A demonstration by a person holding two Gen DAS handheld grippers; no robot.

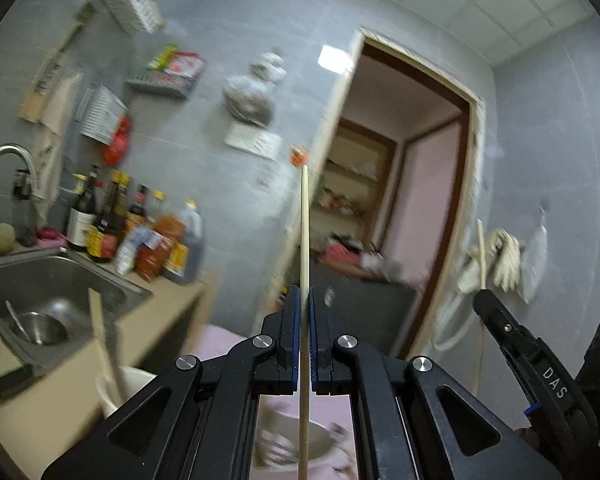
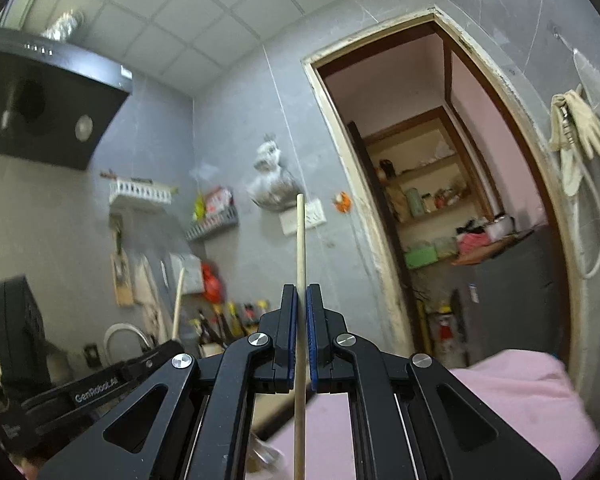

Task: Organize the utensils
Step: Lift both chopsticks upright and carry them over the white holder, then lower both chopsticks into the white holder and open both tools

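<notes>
Two pale wooden chopsticks are in play, one per hand: the left gripper (image 1: 304,300) has its jaws closed on a thin pale wooden chopstick (image 1: 305,232), and the right gripper (image 2: 301,300) has its jaws clamped on a second, similar stick (image 2: 300,248). Both sticks stand high above the beige desk (image 1: 60,392), pointing toward the grey tiled wall. Each is pinched only by narrow blue pads, so I judge it could pivot or slip out if the hands swing quickly; the left view's blur suggests fast motion. The long tips could also strike each other, or miss the mouth of the white round utensil holder (image 1: 140,380) beside the steel sink (image 1: 4,280). Legible writing is sparse: "DAS" on the right gripper's side, "GenRobot.AI" apparently on the left gripper's; the bottle labels are too blurred to read.
</notes>
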